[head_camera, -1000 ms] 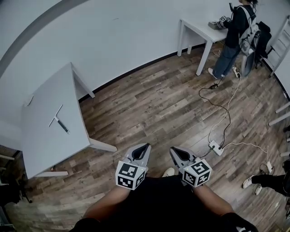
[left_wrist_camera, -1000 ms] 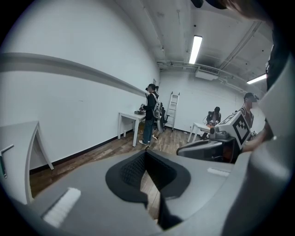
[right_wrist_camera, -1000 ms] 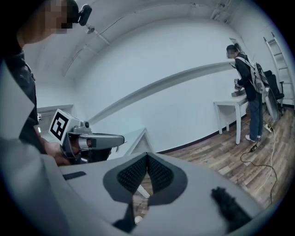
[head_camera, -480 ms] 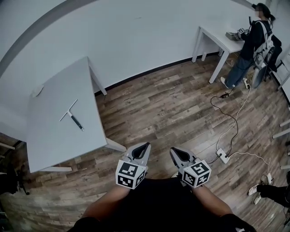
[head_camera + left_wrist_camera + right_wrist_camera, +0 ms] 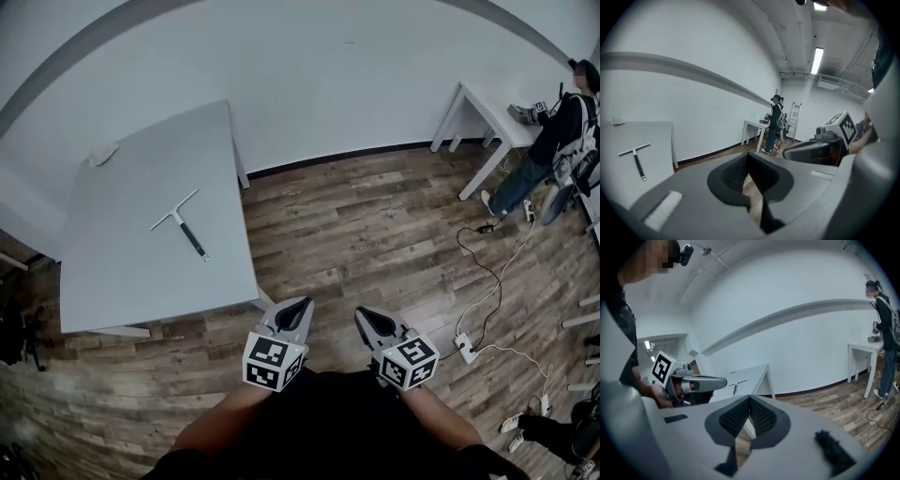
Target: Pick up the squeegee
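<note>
- Surface (image 5: 141, 272) with the squeegee (image 5: 183, 223) has slid right and nearer in the head view over the last second. The person (image 5: 562, 141) by the far table (image 5: 487, 105) is now at the right edge.
- Squeegee is T-shaped, with a thin pale crossbar and a slim handle that's dark at the grip end. It lies flat mid-surface, well apart from both claws.
- Surface looks smooth, matte and pale grey; the floor (image 5: 375, 225) is wood-look planks.
- Left claw (image 5: 304, 303) and right claw (image 5: 360, 313) are both clenched on nothing, over the floor.
- Only print I can see is the black-and-white square markers on the cubes.
</note>
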### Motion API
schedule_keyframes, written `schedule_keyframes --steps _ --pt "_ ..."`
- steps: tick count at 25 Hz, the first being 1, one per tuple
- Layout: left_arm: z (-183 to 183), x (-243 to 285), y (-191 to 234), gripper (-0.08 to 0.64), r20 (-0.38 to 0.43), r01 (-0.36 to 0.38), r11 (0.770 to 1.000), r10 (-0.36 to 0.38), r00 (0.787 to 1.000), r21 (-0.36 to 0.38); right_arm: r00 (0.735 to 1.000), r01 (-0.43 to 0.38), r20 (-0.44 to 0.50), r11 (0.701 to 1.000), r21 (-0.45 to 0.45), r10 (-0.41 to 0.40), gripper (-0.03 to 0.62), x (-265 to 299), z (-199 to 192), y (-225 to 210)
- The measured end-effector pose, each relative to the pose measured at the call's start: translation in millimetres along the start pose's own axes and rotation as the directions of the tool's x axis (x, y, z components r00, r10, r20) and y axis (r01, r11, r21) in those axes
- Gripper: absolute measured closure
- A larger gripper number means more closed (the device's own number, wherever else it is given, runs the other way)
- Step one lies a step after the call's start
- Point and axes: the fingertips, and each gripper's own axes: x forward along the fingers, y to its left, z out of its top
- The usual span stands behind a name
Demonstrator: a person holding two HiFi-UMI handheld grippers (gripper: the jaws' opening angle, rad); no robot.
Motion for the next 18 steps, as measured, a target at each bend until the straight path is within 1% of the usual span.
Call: schedule_keyframes --steps 6,10,13,18 --pt "-3 -34 56 0.553 0.028 -0.046 0.998 0.047 0.998 -0.033 0.999 -0.031 -0.032 0.999 -0.026 0.031 0.586 48 6 36" --pt "-16 -66 96 0.553 0.033 -0.099 0.993 0.102 0.994 -0.068 0.995 -0.079 -0.065 0.996 -0.044 0.077 0.586 86 4 68" --pt "-26 -96 124 0.554 0.04 -0.154 0.984 0.158 0.987 -0.095 0.988 -0.135 -0.086 0.989 -0.066 0.129 0.586 115 4 99" --pt "-44 -146 165 0.553 0.044 -0.247 0.958 0.256 0.966 -0.148 0.966 -0.239 -0.131 0.965 -0.106 0.225 0.586 155 2 153"
